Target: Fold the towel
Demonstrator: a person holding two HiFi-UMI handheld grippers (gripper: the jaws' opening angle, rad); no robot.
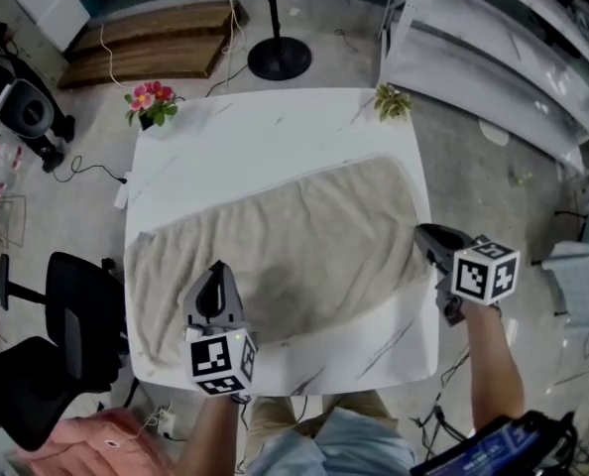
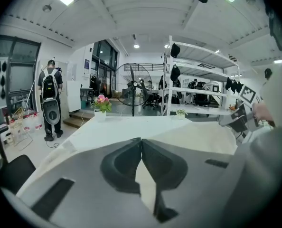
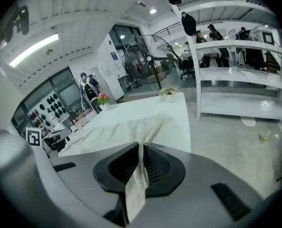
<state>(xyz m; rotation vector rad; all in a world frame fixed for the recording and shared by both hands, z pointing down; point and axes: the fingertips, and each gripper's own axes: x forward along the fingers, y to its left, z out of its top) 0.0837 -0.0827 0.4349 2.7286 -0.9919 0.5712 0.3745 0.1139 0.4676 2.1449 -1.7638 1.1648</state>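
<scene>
Beige towel [image 1: 285, 231] lies spread, apparently unfolded.

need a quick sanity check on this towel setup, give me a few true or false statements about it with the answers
1. The right gripper is clamped on the towel. True.
2. The towel is already folded in half. False: it lies spread across the table.
3. A pot of pink flowers stands at a far table corner. True.
4. The left gripper has its jaws wide open. False: they are shut, apparently on a towel edge.
5. The fan stands on the table. False: its base is on the floor beyond it.
</scene>
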